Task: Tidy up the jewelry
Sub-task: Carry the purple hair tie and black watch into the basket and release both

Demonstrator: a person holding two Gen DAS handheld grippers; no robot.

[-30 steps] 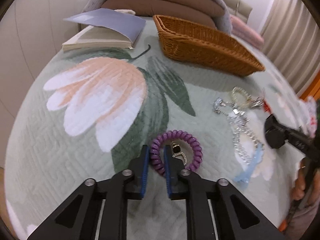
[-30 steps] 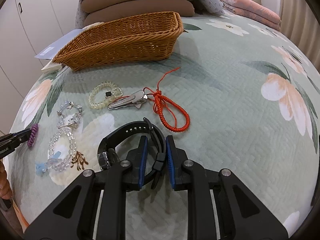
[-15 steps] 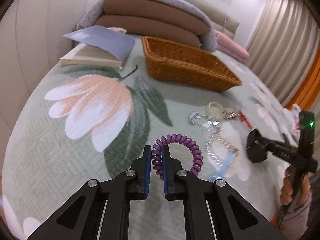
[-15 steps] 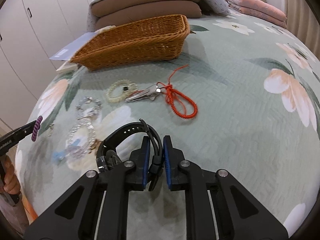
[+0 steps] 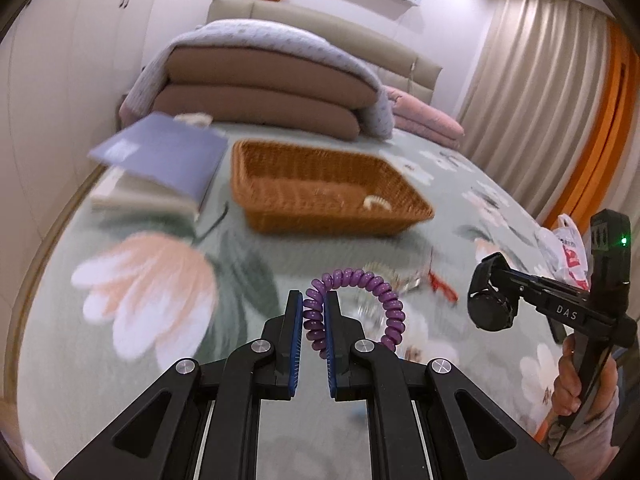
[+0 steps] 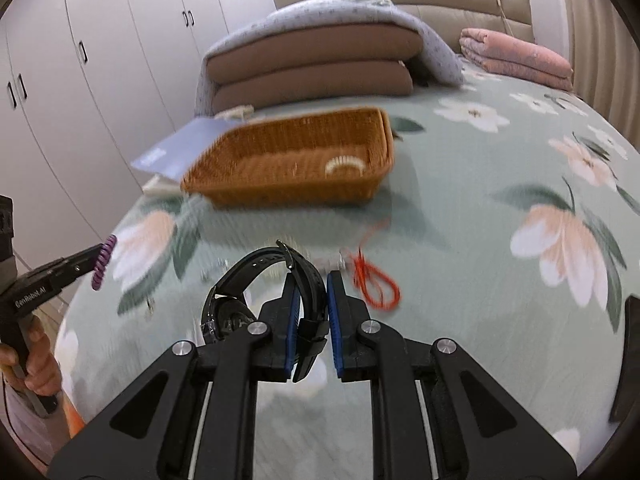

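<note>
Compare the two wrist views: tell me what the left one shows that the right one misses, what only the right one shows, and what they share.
Only the left wrist view: curtains, an orange door frame, a plastic bag, and the purple coil seen as a whole loop.

Only the right wrist view: wardrobe doors, and the watch strap close up between the jaws.

Both: the wicker basket holding a pale bracelet, the book, stacked cushions, the red cord, the left gripper and the right gripper.
</note>
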